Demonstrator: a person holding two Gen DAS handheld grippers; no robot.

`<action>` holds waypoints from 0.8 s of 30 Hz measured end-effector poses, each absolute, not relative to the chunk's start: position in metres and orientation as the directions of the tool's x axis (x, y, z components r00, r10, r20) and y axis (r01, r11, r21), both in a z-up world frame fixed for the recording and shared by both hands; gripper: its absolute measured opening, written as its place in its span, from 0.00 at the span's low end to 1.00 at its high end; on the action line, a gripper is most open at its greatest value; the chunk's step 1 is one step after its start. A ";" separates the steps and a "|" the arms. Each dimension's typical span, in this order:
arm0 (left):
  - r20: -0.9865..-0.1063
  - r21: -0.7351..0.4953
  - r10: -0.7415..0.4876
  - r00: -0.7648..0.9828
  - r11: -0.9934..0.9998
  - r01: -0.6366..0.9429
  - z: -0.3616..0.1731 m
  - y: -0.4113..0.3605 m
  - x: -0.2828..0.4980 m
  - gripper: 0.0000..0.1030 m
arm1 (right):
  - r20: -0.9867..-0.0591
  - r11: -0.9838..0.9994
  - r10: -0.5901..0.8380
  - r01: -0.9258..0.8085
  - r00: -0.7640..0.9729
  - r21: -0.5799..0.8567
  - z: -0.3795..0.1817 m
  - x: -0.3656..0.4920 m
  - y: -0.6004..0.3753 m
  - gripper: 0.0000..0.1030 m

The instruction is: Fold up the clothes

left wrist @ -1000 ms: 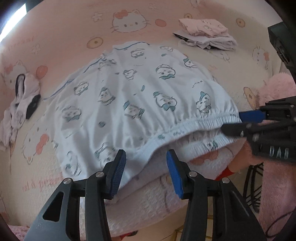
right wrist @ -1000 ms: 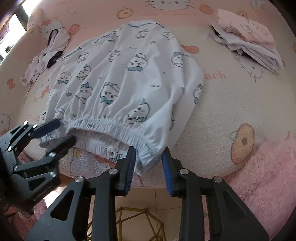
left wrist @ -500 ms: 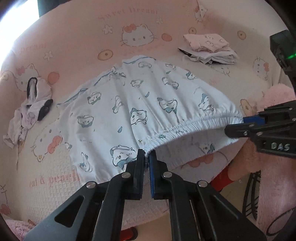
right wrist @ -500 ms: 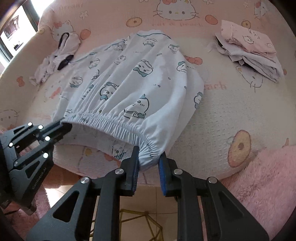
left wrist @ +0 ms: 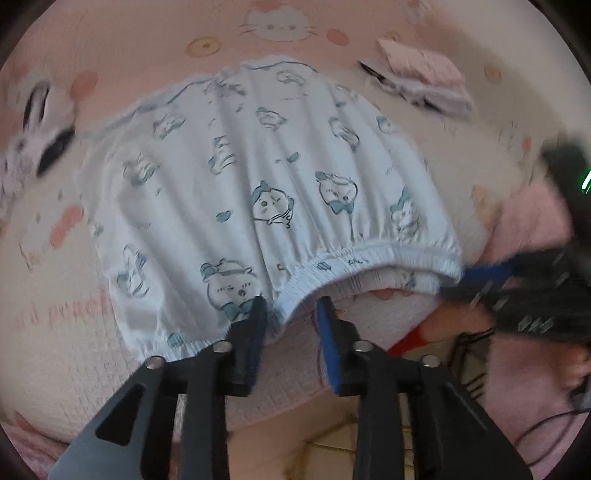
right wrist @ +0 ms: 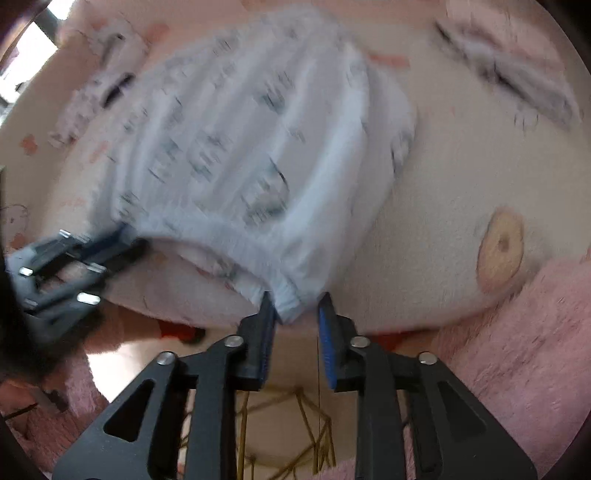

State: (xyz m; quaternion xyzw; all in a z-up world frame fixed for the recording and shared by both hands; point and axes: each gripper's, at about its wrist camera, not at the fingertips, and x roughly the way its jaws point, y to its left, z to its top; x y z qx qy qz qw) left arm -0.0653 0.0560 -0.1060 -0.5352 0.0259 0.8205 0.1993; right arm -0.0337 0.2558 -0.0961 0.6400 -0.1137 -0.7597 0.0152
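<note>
My left gripper points down at the near edge of the bed. Its jaws are opening, and the elastic waistband of the white shorts sags just in front of the gap, brushing the left pad without being pinched. My right gripper is also opening; the waistband's corner hangs between its blue pads, against the left one and clear of the right, so neither gripper is clamped on the cloth.

The shorts lie spread on the bedspread, legs running away toward 12 o'clock and waistband nearest me at 6 o'clock, slightly lifted off the bed. They carry a print of small blue-bowed cartoon faces. Tiny marks on the waistband are too small to read.

The bedspread is pink and cream with a cat-face print at 12 o'clock. Pink lettering at 9 o'clock in the left view reads roughly "d peach", though blur makes it uncertain. A round doughnut motif sits at 3 o'clock in the right view.

A folded pile of clothes rests at 1 o'clock, well apart from the shorts. A crumpled white and black garment lies at 10 o'clock. A fluffy pink blanket fills 4 o'clock. Nothing lies across the shorts. The right view is heavily blurred.
</note>
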 end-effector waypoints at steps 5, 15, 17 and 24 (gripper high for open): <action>-0.875 -0.305 0.347 -0.338 -0.937 -0.171 -0.104 0.004 -0.069 0.31 | -0.922 -0.932 -0.273 -0.163 -0.276 0.325 -0.075 -0.024 0.278 0.39; -0.860 -0.386 0.363 -0.358 -0.922 -0.007 -0.111 -0.029 -0.073 0.30 | -0.870 -0.813 -0.330 -0.357 -0.366 0.459 -0.088 -0.027 0.318 0.42; -0.889 -0.314 0.291 -0.353 -0.949 0.010 -0.114 -0.029 -0.075 0.30 | -0.893 -0.860 -0.304 -0.308 -0.332 0.408 -0.092 -0.031 0.301 0.42; -0.932 -0.144 0.108 -0.345 -0.986 0.081 -0.117 -0.049 -0.072 0.25 | -0.972 -0.969 -0.118 -0.192 -0.204 0.158 -0.103 -0.026 0.258 0.43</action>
